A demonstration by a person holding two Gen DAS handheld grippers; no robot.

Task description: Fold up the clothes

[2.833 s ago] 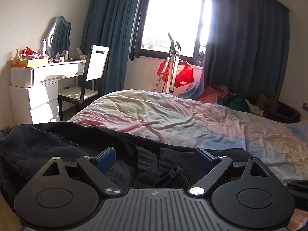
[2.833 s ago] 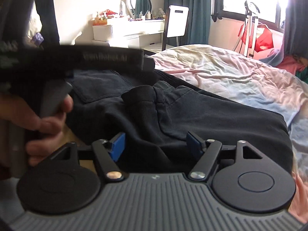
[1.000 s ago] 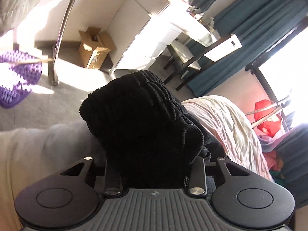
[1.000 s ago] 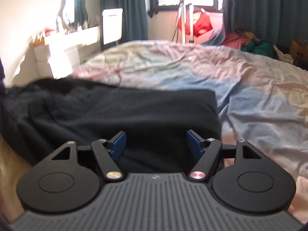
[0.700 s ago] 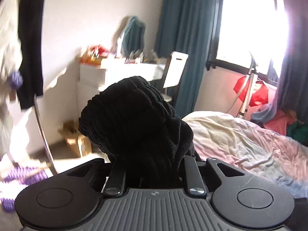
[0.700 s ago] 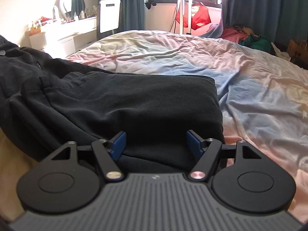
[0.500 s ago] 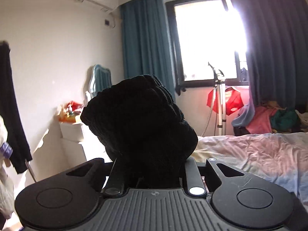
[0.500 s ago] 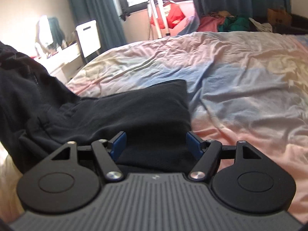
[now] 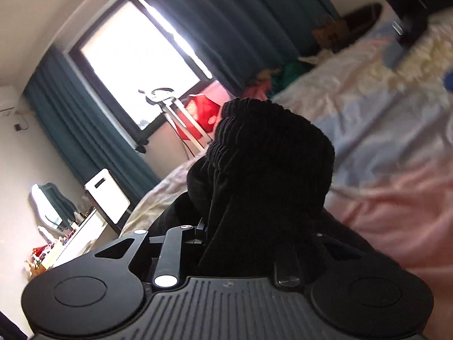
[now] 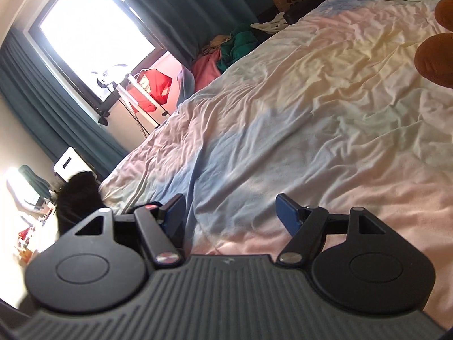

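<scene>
Left gripper (image 9: 240, 243) has swung black garment (image 9: 269, 164) bedward

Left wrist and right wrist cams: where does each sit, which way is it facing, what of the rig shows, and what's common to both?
Left wrist: on the left gripper, rolled, facing over the bed to the window; fingers shut on bunched black garment.
Right wrist: on the right gripper, rolled likewise, looking across the bed; blue pads apart, nothing between.
Shared: window, teal curtains, red bag, white chair; the garment shows at the right view's left edge.
</scene>
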